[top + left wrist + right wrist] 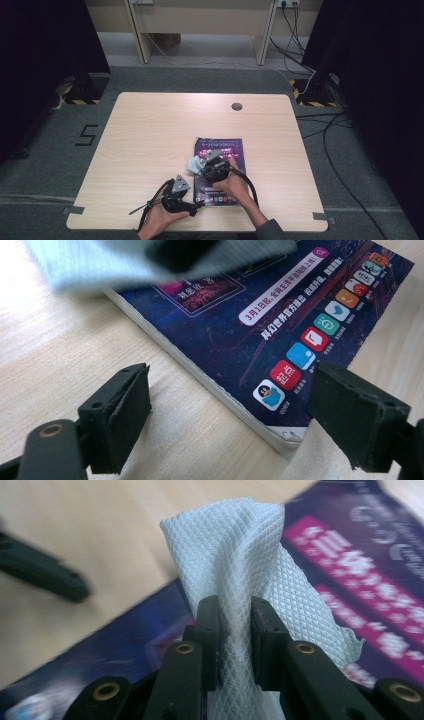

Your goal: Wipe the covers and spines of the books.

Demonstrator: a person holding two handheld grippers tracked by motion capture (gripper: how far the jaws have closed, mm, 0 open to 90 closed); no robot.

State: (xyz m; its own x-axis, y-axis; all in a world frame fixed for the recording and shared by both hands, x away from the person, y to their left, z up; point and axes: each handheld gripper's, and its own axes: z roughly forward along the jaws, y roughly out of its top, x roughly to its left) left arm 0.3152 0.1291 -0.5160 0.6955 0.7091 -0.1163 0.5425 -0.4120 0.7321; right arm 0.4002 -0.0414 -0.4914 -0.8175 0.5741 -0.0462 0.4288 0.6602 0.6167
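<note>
One pale diamond-weave cloth [235, 565] clamped in right gripper [235, 645] over magazine [350, 580]; left gripper [230, 415] jaws apart.

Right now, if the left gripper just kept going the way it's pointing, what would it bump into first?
Most likely the magazine: its near corner already lies between the open left gripper jaws. The white cloth is farther on, though depth is hard to judge.

Cloth [150, 260] blurred, cut off above
</note>
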